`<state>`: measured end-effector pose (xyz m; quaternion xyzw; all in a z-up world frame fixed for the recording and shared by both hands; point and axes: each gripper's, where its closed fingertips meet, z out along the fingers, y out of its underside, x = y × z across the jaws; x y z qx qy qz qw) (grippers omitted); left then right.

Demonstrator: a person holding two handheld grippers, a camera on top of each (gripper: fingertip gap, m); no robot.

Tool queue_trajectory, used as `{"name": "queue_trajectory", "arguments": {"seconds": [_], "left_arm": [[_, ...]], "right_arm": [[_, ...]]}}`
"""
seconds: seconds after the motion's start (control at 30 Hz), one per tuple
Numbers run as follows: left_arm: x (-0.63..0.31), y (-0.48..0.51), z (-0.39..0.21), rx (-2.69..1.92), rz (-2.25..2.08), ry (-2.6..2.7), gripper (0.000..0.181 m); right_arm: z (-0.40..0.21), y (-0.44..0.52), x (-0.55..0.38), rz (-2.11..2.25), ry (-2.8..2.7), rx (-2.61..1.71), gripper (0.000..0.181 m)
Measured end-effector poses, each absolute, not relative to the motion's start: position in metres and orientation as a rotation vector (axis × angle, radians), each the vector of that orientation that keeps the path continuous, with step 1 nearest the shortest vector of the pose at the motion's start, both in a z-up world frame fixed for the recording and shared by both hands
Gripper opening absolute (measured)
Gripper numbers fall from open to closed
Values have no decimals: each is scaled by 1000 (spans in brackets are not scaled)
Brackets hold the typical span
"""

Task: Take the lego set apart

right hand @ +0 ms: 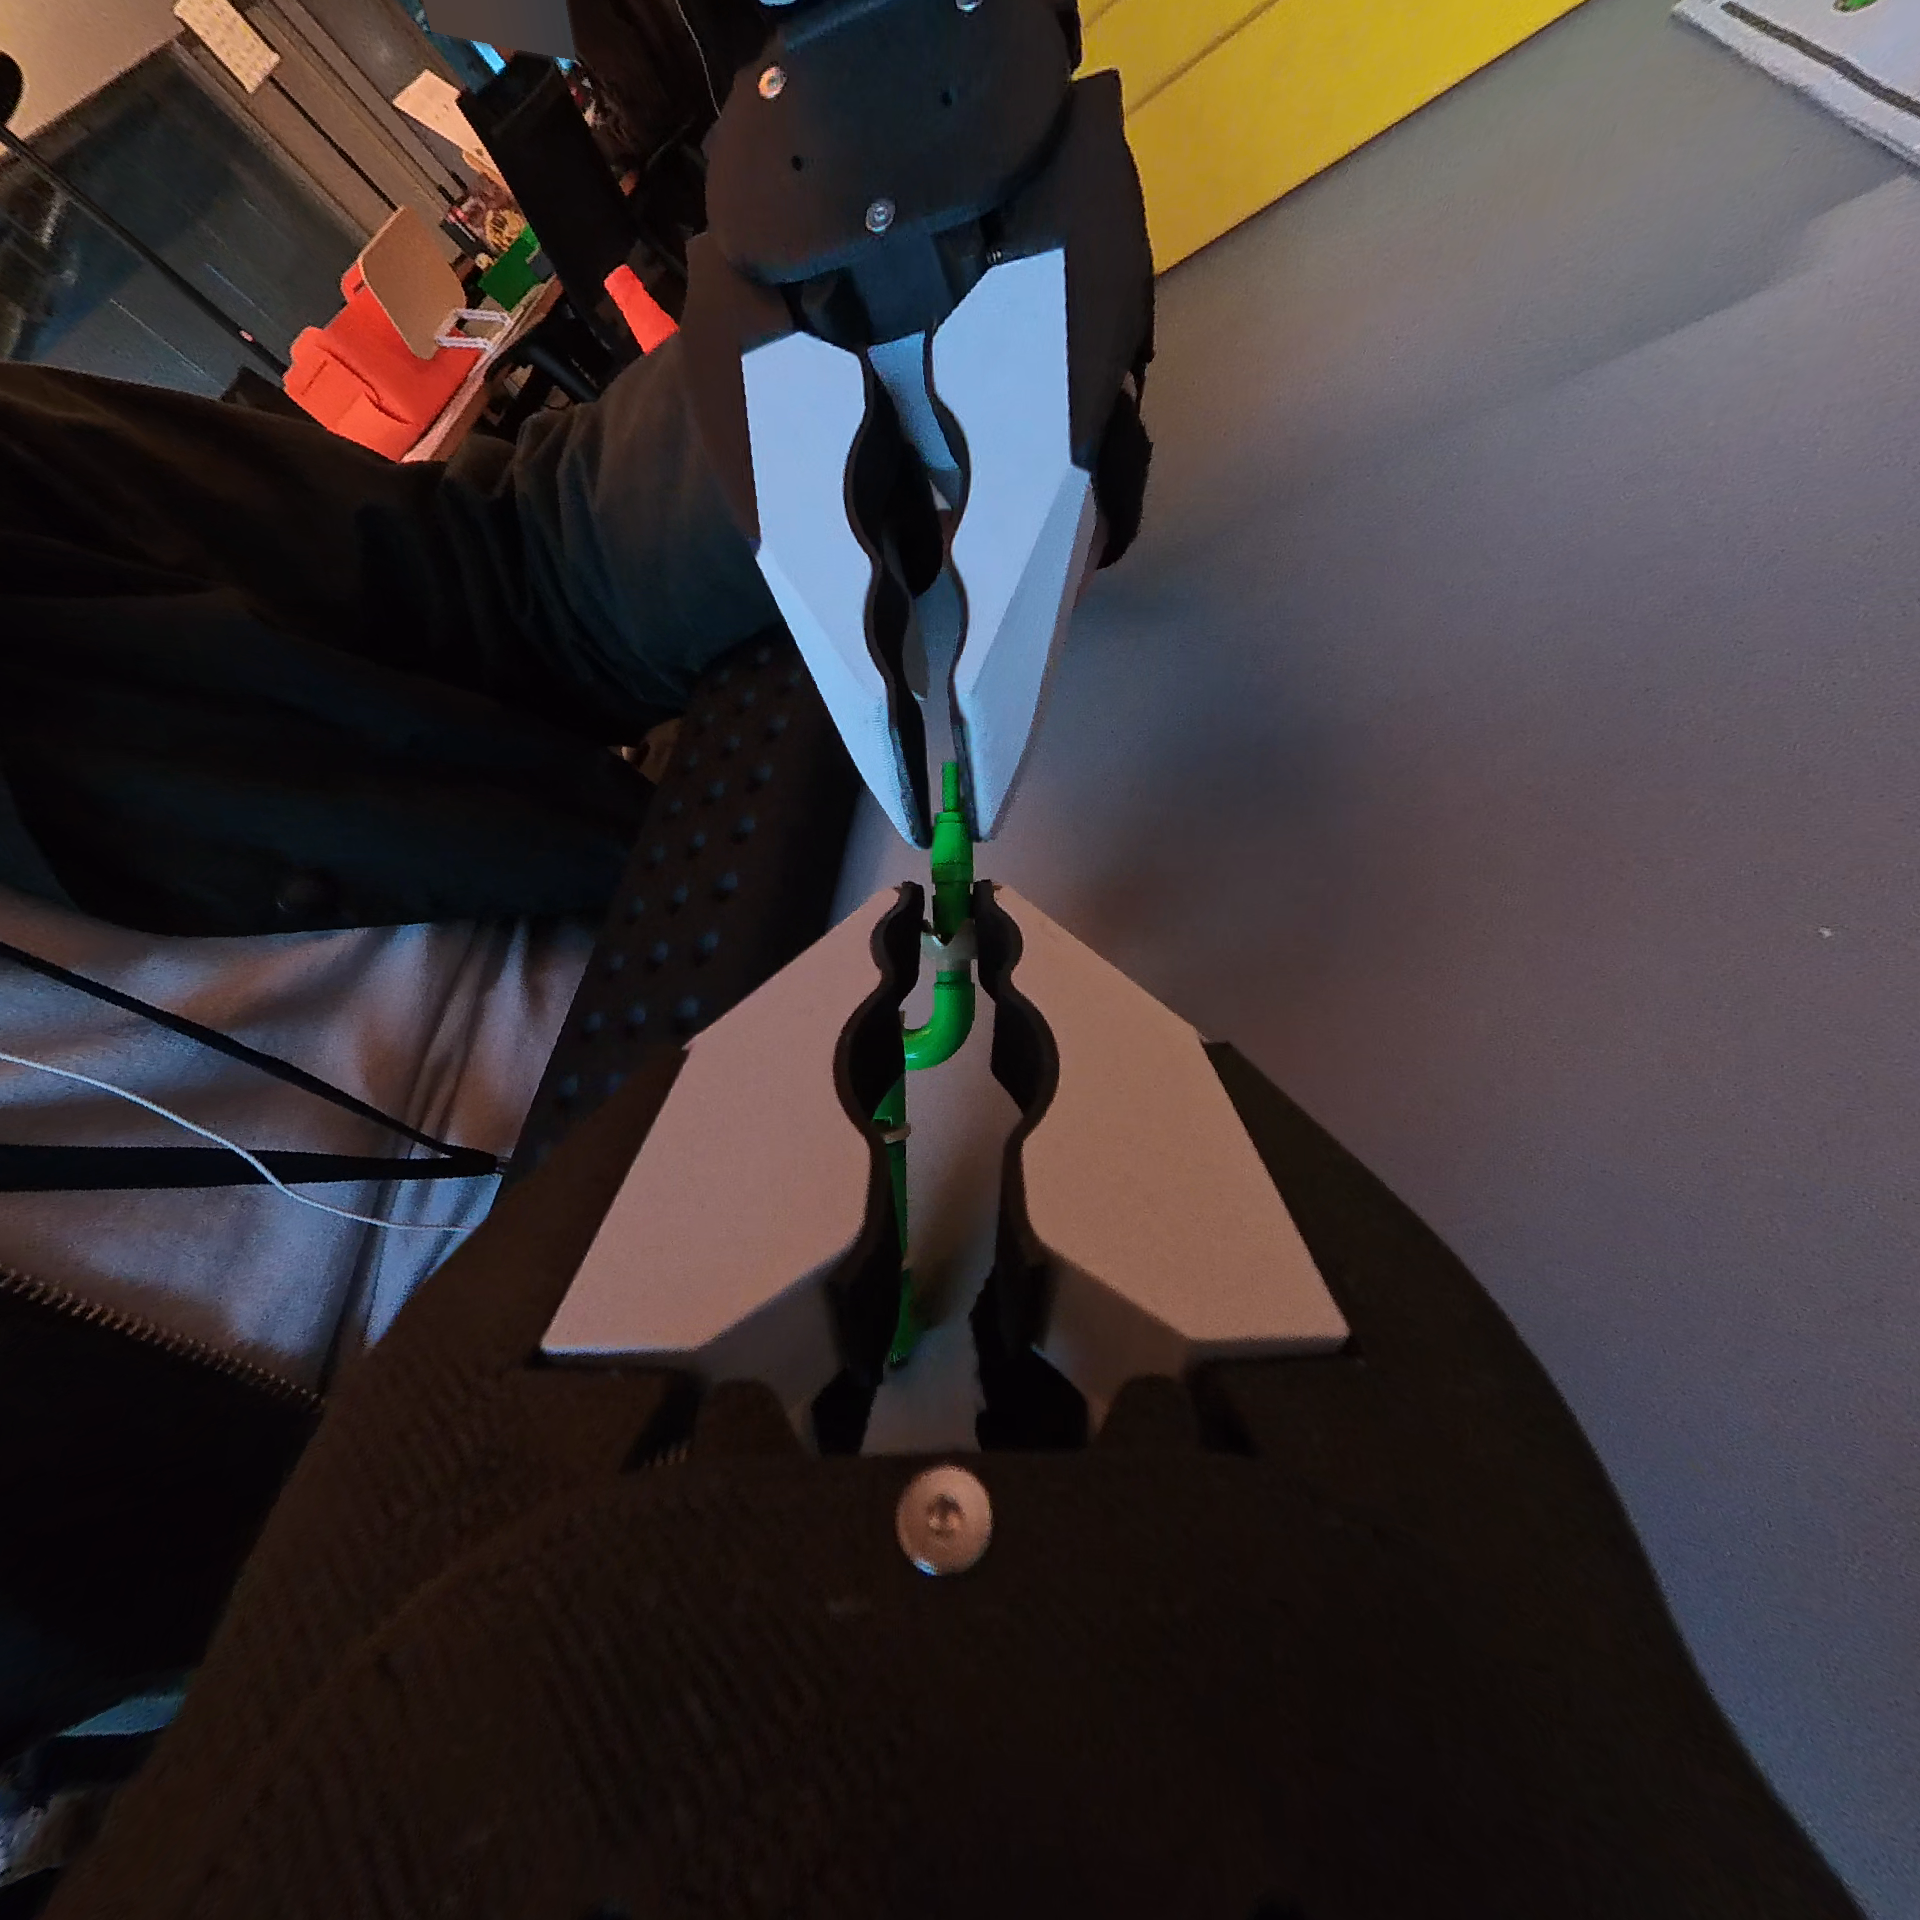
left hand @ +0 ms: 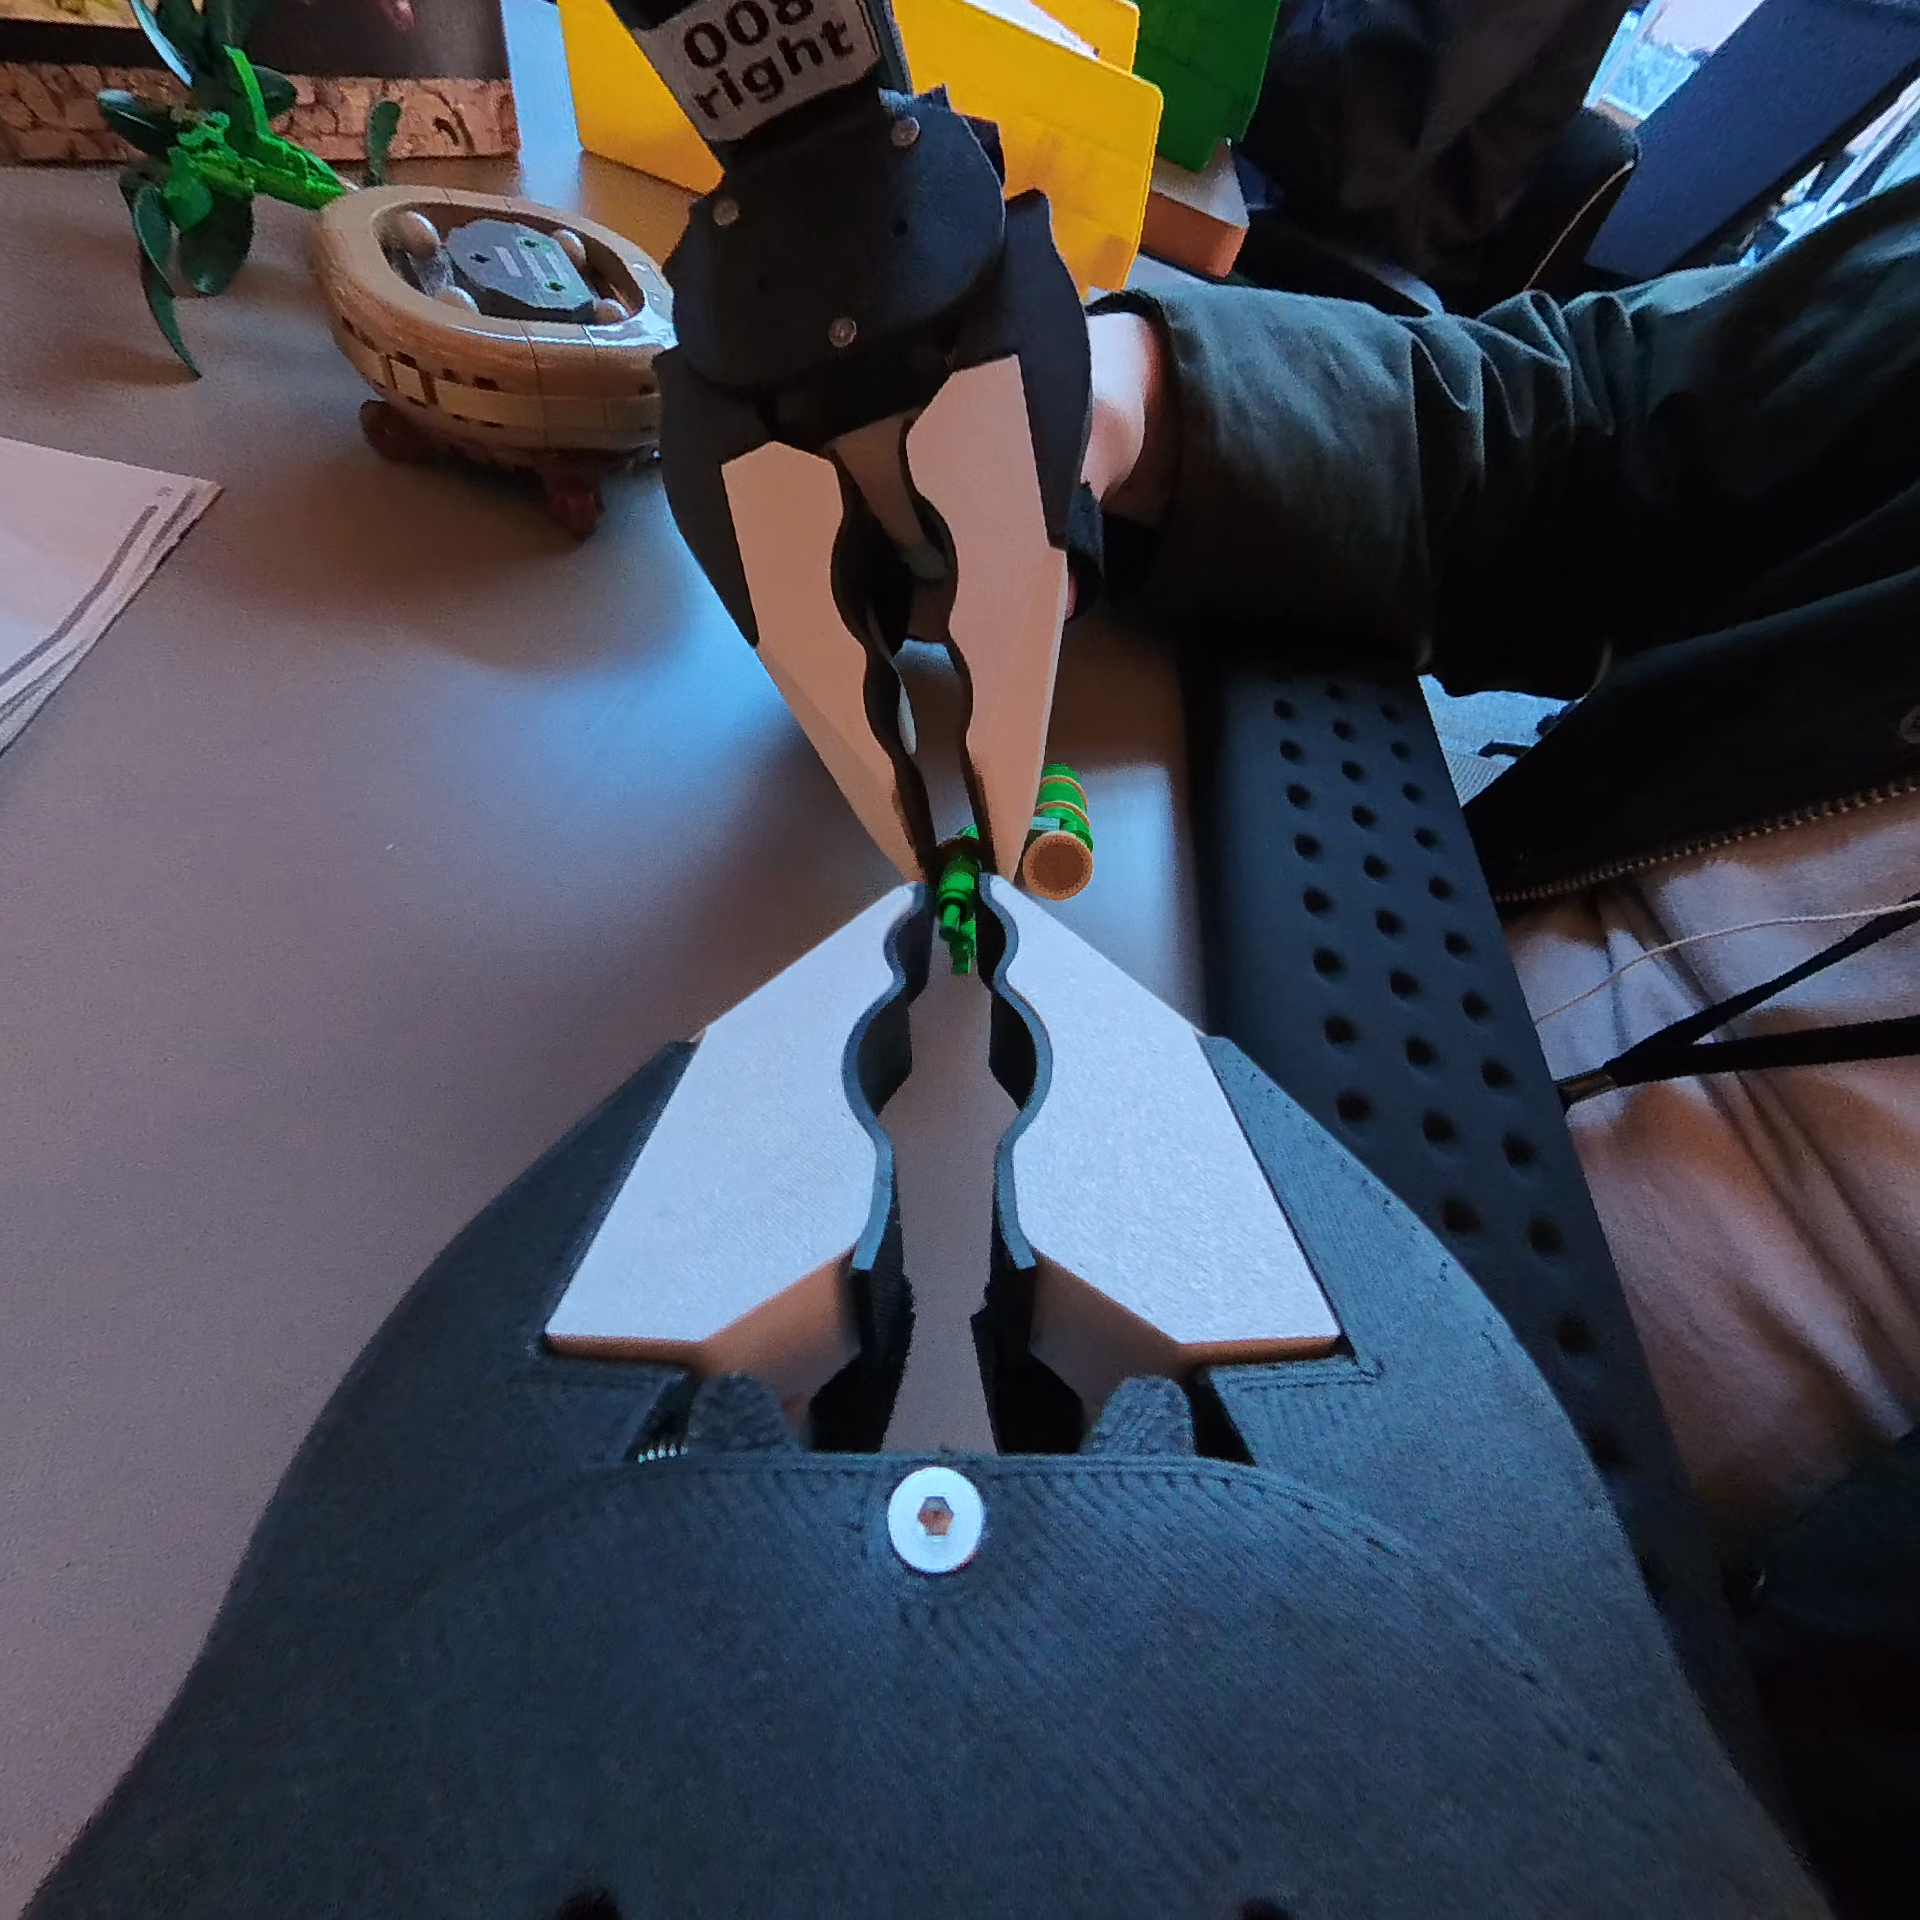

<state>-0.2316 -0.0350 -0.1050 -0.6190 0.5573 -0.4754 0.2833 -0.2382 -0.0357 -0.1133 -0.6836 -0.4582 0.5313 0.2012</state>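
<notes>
Green lego stem (right hand: 940, 1039) is pinched between both grippers, tip to tip, above the grey table (left hand: 416, 831), close to its near edge where a black perforated chair back (left hand: 1382, 987) and the person's lap sit. Left gripper (left hand: 954, 888), nearest in the left wrist view, has its jaws nearly closed w/ only a thin gap, nipping the short green end at the very tips. Right gripper (right hand: 948, 896) is likewise clamped down on the stem; in the right wrist view the long part runs back between its fingers, curving in a hook and trailing toward the gripper body. Long axis of the stem runs roughly along the line joining the two grippers, one end pointing into each. A tan-and-green cylinder piece (left hand: 1060, 847) shows just beside the right gripper's tip in the left wrist view; can't tell if it's attached or lying on the table. Room: open tabletop to the left of the grippers in the left wrist view, w/ stacked paper sheets (left hand: 73, 582) at the left edge. Farther back, a tan lego pot (left hand: 499, 332) on dark feet, then a green lego plant (left hand: 218, 166) lying beside it, apart. Yellow boxes (left hand: 1081, 135) close off the far side; a dark sleeve (left hand: 1455, 468) blocks the right.
</notes>
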Motion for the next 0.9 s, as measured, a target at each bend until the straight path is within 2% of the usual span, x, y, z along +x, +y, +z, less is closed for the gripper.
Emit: {"name": "queue_trajectory", "arguments": {"seconds": [0.07,0.17,0.27,0.47,0.63,0.9], "left_arm": [[-232,-35,-105,-1651,-1263,1499,6],[-233,-31,-103,-1648,-1252,1476,6],[-235,-29,-100,-1652,-1265,1456,6],[-235,-30,-101,-1654,-1271,1459,6],[-235,-31,-102,-1648,-1263,1470,6],[-233,-33,-107,-1690,-1304,1473,14]], "right_arm": [[-113,-36,-238,1494,-1278,-1902,9],[-105,-30,-234,1519,-1220,-1882,24],[-95,-18,-224,1448,-1176,-1836,28],[-110,-30,-227,1470,-1245,-1906,26],[-125,-40,-234,1484,-1322,-1970,7],[-127,-42,-232,1424,-1362,-1991,6]]}}
